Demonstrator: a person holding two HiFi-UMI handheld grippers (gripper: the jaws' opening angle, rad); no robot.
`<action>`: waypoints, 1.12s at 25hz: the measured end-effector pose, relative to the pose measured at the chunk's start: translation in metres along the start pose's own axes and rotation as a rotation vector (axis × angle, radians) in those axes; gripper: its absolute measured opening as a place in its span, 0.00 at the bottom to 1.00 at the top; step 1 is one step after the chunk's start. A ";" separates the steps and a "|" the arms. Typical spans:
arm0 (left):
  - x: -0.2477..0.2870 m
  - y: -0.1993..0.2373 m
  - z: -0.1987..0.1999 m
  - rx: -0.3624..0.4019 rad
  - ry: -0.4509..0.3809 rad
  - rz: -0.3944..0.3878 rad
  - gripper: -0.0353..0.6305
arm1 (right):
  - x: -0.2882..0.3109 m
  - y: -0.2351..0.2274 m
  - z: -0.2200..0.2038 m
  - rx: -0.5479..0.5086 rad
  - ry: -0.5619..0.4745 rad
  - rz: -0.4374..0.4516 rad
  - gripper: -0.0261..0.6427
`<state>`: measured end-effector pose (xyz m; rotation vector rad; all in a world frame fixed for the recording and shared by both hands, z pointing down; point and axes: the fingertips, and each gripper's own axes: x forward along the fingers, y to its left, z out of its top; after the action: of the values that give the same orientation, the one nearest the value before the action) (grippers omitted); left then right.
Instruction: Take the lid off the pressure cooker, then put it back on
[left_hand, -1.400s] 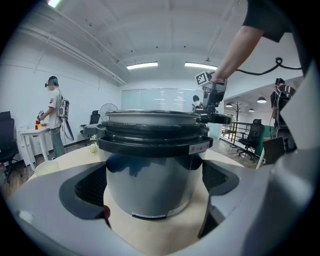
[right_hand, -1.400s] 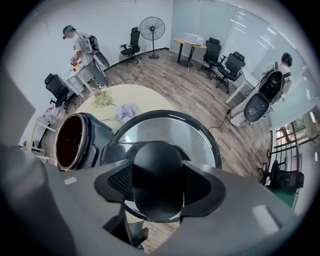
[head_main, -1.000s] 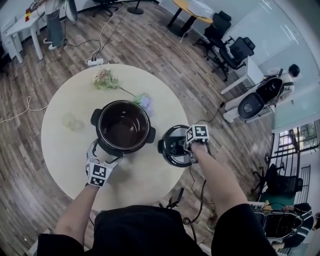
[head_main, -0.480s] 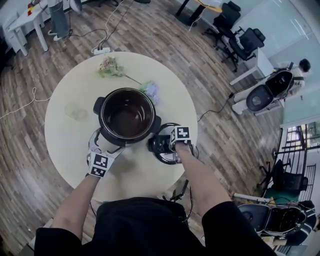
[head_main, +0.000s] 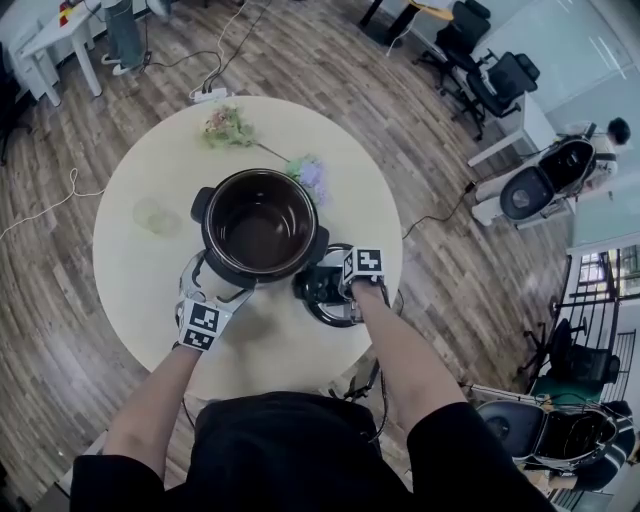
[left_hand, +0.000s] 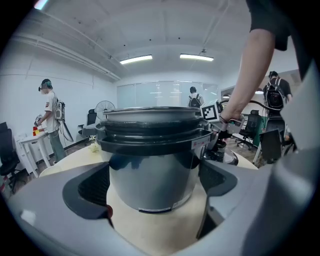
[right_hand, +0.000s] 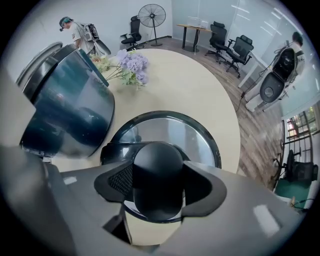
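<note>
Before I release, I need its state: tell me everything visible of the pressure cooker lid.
The lid is round: shiny metal inside a black rim, with a black handle bar and a rounded black knob on top. It is off the pot, knob up and roughly level, beside the pot near the table edge. The right gripper has its jaws closed on the knob from above. Whether the lid's rim touches the table cannot be told.
</note>
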<state>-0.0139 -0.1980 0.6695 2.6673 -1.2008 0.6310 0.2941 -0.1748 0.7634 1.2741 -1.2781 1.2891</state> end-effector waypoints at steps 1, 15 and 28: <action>0.000 0.000 0.001 0.000 0.000 0.000 0.87 | 0.000 0.000 0.000 0.000 -0.001 -0.001 0.47; 0.001 -0.002 -0.004 -0.014 0.006 -0.004 0.87 | -0.003 -0.005 -0.019 -0.041 0.113 -0.012 0.56; 0.003 -0.001 -0.006 -0.014 0.005 -0.001 0.87 | 0.000 -0.006 -0.020 0.007 0.101 -0.006 0.54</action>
<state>-0.0132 -0.1974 0.6768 2.6532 -1.1978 0.6266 0.2986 -0.1543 0.7652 1.2010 -1.1984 1.3371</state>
